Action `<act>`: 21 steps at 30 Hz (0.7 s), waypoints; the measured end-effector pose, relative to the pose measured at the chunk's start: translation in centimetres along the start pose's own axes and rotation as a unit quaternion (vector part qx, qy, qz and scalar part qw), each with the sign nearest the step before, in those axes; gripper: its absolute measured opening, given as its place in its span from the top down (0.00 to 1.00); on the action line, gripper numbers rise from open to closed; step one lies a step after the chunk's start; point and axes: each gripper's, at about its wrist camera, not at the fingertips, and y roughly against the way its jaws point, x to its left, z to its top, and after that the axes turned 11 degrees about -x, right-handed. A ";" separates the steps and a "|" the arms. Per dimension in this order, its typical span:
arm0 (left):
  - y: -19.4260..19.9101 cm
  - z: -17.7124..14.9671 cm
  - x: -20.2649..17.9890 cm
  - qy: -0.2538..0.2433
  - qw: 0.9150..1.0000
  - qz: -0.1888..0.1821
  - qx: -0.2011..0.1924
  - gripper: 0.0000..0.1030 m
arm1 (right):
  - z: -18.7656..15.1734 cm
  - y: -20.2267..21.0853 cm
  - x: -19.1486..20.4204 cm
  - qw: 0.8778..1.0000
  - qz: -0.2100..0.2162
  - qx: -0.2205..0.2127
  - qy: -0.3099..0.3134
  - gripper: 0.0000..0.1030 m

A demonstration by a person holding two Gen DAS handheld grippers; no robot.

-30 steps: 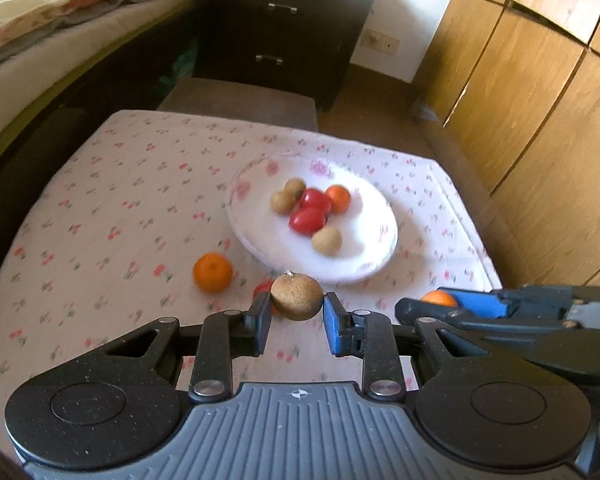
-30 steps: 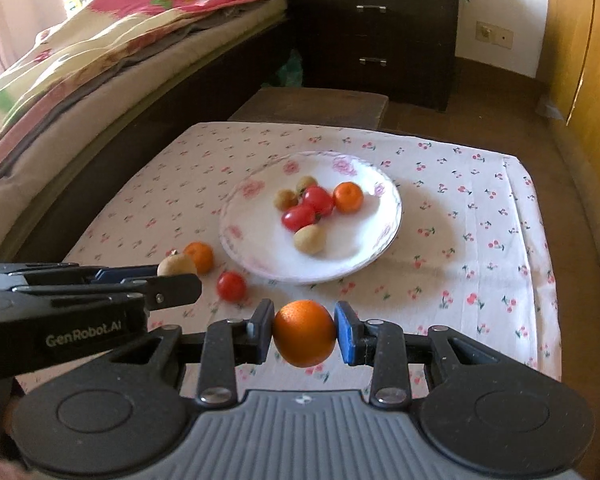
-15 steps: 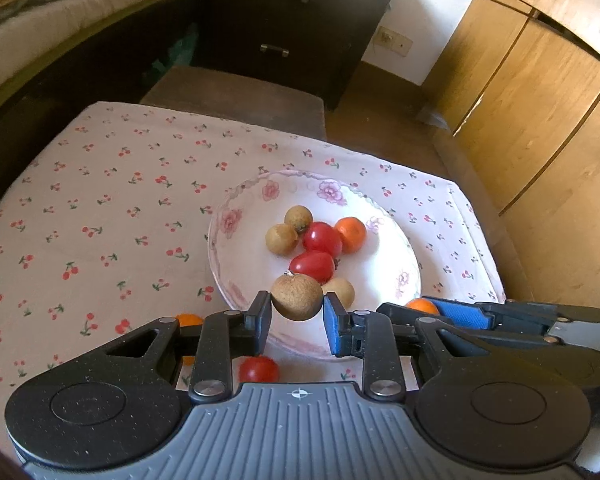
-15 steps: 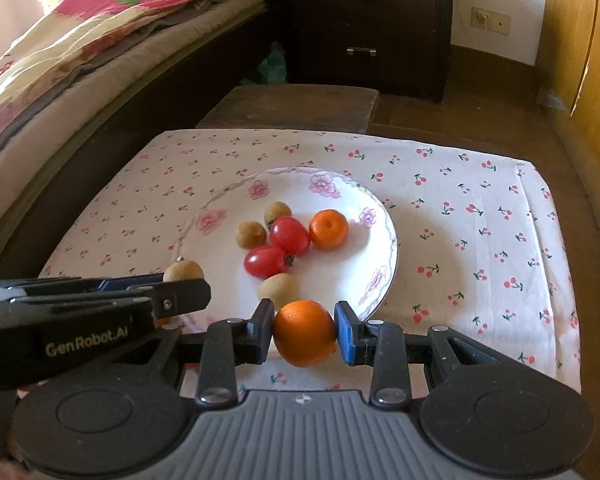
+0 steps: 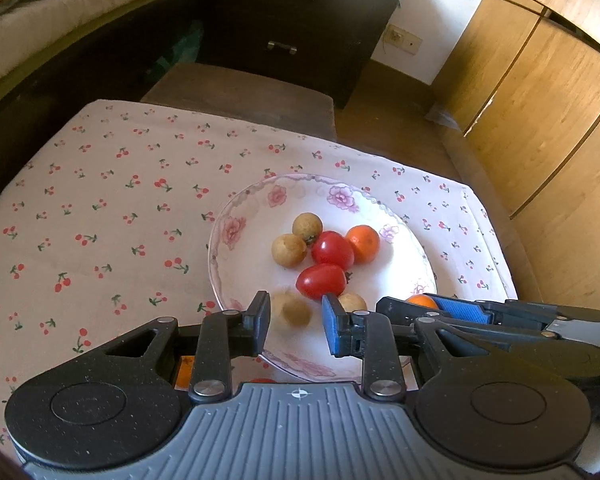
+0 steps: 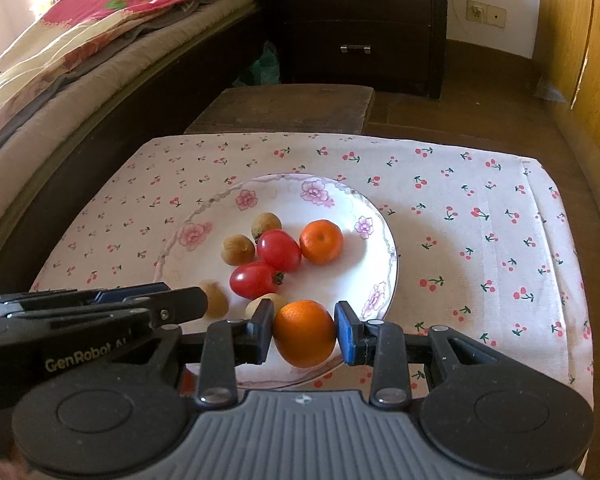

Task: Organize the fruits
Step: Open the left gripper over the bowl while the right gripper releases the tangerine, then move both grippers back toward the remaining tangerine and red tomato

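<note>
A white flowered plate holds two red tomatoes, a small orange and several brown longans. My left gripper hangs over the plate's near rim. Its pads stand a fruit's width apart, and a blurred brown longan sits lower between them, clear of the blue pad. My right gripper is shut on an orange over the near rim, just right of the left gripper. Another orange and a tomato lie on the cloth, mostly hidden by the left gripper.
The low table wears a cherry-print cloth. A brown stool stands behind it, with a dark drawer chest beyond. A bed runs along the left. Wooden wardrobe doors stand on the right.
Both grippers have moved forward and down over the plate's near side. The longan, firmly pinched in the left pads before, now looks blurred, lower and loose. The orange stays gripped.
</note>
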 end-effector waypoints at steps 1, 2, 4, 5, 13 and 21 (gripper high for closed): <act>0.0 0.0 0.0 0.001 1.000 -0.001 0.000 0.66 | 0.0 0.0 -0.1 1.000 0.000 0.000 -0.002 0.67; 0.1 0.1 -0.1 0.002 1.000 -0.002 -0.001 0.66 | 0.1 0.0 -0.1 1.000 -0.001 -0.001 -0.003 0.67; 0.2 0.2 -0.2 0.000 1.000 -0.004 -0.005 0.65 | 0.2 0.2 -0.1 1.000 -0.002 -0.007 -0.005 0.67; 0.3 0.2 -0.2 0.000 1.000 -0.004 -0.007 0.65 | 0.2 0.2 -0.1 1.000 -0.001 -0.008 -0.005 0.67; 0.7 0.4 -0.2 0.000 1.000 -0.006 -0.011 0.65 | 0.3 0.6 0.0 1.000 0.000 -0.013 -0.006 0.67; 2.2 0.4 0.5 -0.005 1.000 -0.006 -0.024 0.62 | 0.1 2.1 1.4 1.000 0.013 -0.021 0.006 0.66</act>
